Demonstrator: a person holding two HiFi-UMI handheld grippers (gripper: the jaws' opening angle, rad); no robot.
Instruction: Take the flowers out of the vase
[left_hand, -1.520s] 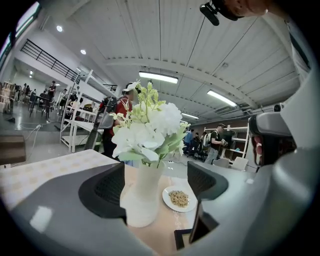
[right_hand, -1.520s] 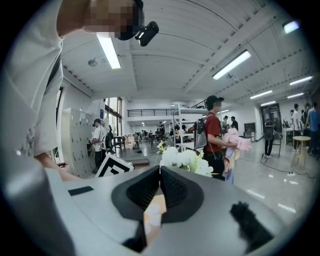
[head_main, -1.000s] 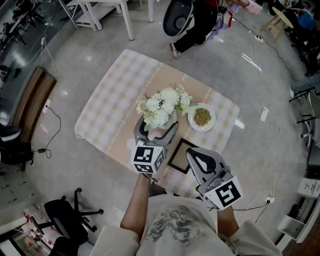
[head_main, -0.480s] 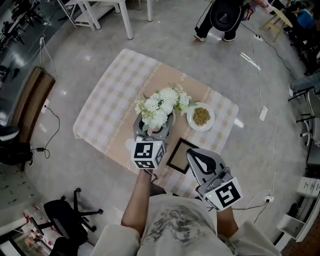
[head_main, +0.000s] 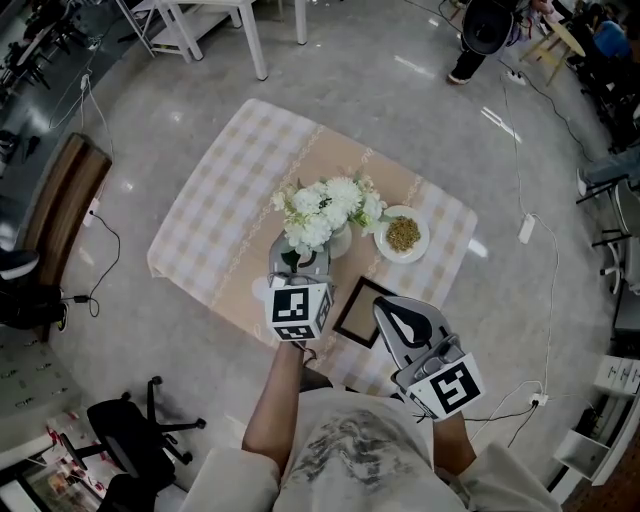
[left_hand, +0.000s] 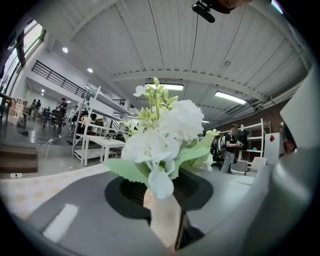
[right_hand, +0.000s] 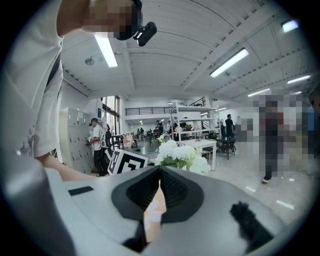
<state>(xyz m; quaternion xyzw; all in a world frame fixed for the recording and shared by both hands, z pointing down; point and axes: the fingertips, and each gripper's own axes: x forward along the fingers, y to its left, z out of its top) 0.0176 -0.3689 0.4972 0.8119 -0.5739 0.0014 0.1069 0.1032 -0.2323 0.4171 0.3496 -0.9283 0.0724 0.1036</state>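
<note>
My left claw has just been closing and now pinches the stems under the flowers, which stand in the middle of the bench. I judge the grasp is made, but the lifting out is not yet done. My right claw is pressed together and empty.

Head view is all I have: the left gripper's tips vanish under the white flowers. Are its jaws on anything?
Observer: Yes. The left gripper view shows the left gripper with its jaws, which have just been closing, pinched on the flowers just below the blooms.
Operator: And the right gripper?
Observer: Its own view shows the jaws together with nothing between them.
Operator: What does it face?
Observer: The flowers, beyond its tips, with the left gripper's marker cube to their left.
</note>
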